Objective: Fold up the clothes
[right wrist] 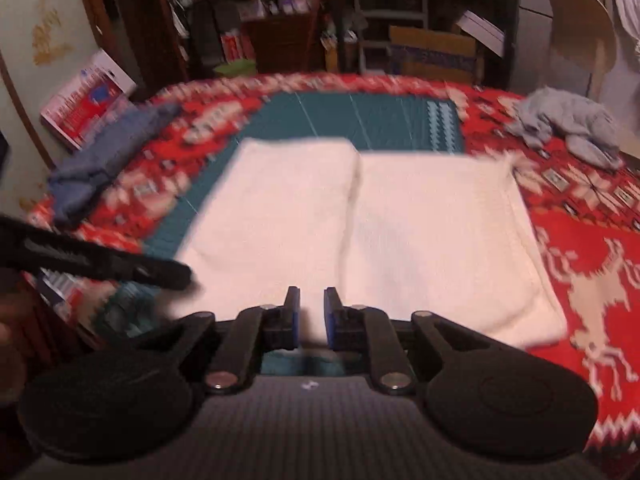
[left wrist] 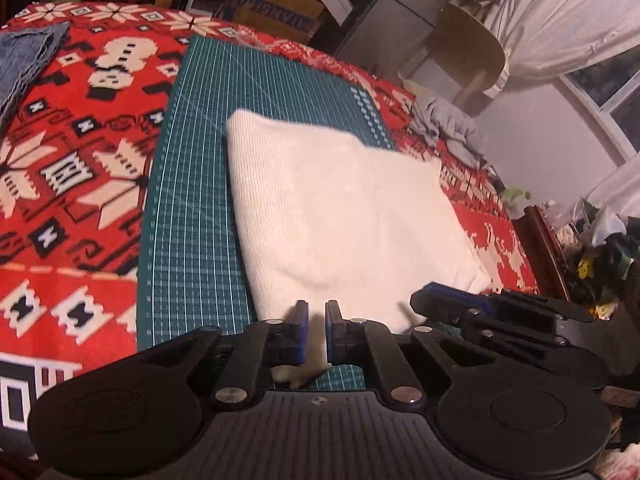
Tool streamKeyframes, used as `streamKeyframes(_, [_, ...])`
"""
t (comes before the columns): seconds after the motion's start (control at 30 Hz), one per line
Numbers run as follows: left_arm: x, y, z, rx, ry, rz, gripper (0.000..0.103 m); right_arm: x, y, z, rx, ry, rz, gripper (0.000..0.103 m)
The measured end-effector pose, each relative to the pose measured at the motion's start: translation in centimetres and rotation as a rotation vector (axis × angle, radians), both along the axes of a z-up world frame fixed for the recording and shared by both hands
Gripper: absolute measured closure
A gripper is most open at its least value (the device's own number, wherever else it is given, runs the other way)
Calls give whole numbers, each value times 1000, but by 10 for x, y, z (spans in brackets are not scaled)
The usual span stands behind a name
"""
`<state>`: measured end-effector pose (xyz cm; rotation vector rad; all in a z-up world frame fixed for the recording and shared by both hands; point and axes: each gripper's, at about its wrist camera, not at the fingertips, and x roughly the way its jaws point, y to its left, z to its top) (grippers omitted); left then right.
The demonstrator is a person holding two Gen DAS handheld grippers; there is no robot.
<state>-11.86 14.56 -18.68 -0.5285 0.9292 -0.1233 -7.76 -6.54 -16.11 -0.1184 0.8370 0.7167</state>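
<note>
We see a cream-white folded knit on a teal cutting mat w/ pale grid lines. Desk cover is red w/ white/black snowflake, snowman & deer motifs. Blue denim on one side, grey-blue cloth on the other. Fingers are black w/ blue pads.

A cardboard box behind the table carries blue capital lettering, seen upside down and reading roughly "MIANSHAH", though the letters are uncertain. Print on the red-and-white box is too blurred to read.
</note>
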Motion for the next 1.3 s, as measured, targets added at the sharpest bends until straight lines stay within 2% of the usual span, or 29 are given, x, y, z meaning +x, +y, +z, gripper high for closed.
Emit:
streamKeyframes(0.1, [3, 3, -4, -19, 14, 8, 96, 7, 21, 4, 41, 19, 57, 90])
streamKeyframes(0.3, [-1, 6, -10, -45, 20, 25, 98, 15, 65, -12, -2, 14, 169, 94])
streamKeyframes(0.33, [-1, 6, -10, -47, 19, 25, 98, 19, 63, -13, -3, 14, 157, 97])
streamKeyframes(0.6, [1, 10, -11, -82, 26, 15, 98, 50, 44, -18, -16, 14, 61, 98])
streamKeyframes(0.7, [3, 15, -2, -120, -6, 17, 95, 57, 41, -14, -1, 10, 44, 91])
streamKeyframes(0.8, [14, 18, 3, -109, -30, 26, 95, 61, 47, -8, 33, 12, 51, 91])
streamKeyframes(0.93, [31, 22, -5, -77, -16, 29, 95, 69, 62, -16, 3, -2, 54, 91])
streamKeyframes(1.07, [45, 26, -12, -52, -2, 33, 99, 86, 50, -28, -27, -3, -2, 95])
streamKeyframes(1.13, [43, 31, -14, -84, 8, 43, 99, 93, 41, -27, -12, 19, -25, 103])
streamKeyframes(1.17, [42, 33, -14, -96, 14, 48, 99, 96, 38, -26, -4, 30, -36, 103])
streamKeyframes(1.23, [44, 35, -9, -104, 7, 58, 99, 97, 35, -19, 16, 30, -45, 93])
streamKeyframes(1.3, [48, 36, -3, -103, -10, 66, 98, 94, 40, -12, 42, 17, -29, 91])
